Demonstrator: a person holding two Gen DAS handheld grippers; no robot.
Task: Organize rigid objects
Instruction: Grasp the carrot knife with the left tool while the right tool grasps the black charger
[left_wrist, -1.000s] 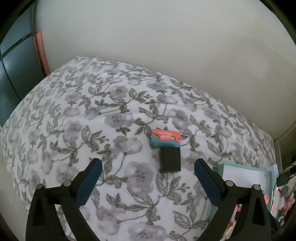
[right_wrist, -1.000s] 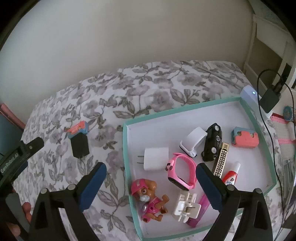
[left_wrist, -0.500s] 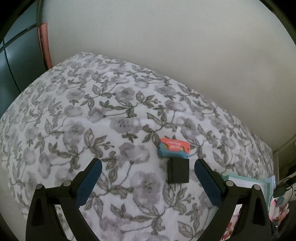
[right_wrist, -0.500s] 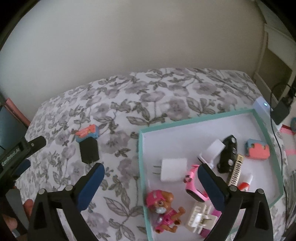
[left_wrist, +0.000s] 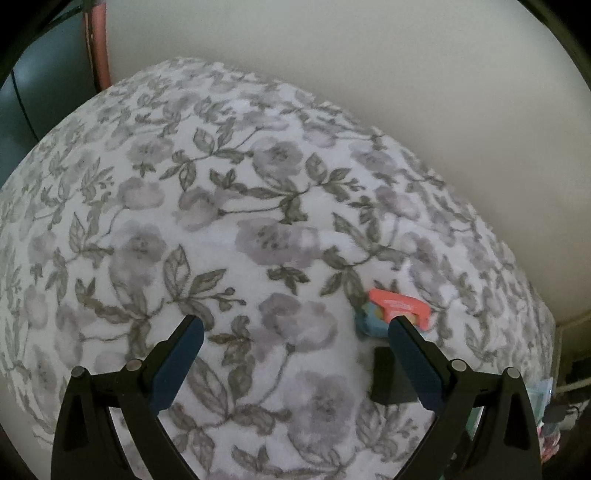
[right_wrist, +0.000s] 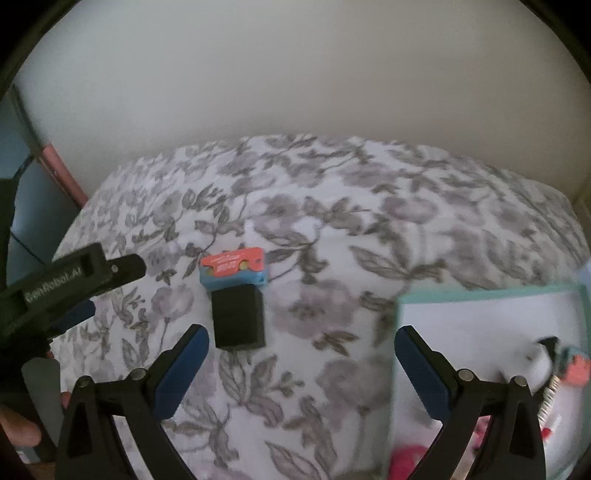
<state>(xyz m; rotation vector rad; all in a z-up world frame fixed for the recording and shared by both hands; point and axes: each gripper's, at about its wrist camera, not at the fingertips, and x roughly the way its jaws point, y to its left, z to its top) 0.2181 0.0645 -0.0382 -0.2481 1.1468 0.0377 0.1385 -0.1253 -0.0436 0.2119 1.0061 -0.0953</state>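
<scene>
Right wrist view: your right gripper (right_wrist: 297, 363) spread wide, empty; left gripper (left_wrist: 295, 356) likewise. Black charger (right_wrist: 239, 316) lies on floral bedspread (right_wrist: 332, 229), touching red-blue block (right_wrist: 233, 268), left of teal tray (right_wrist: 480, 295). Likely light, rigid, smooth: pinch flat sides.

floral bedspread (left_wrist: 229, 229) against plain, perhaps cream wall (left_wrist: 369, 66).

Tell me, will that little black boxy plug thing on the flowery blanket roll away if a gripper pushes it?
Probably not. The little black boxy plug has flat sides and lies flat, so it should slide rather than roll. The soft flowery blanket might make it drag or tip. It looks stiff and likely light.
</scene>
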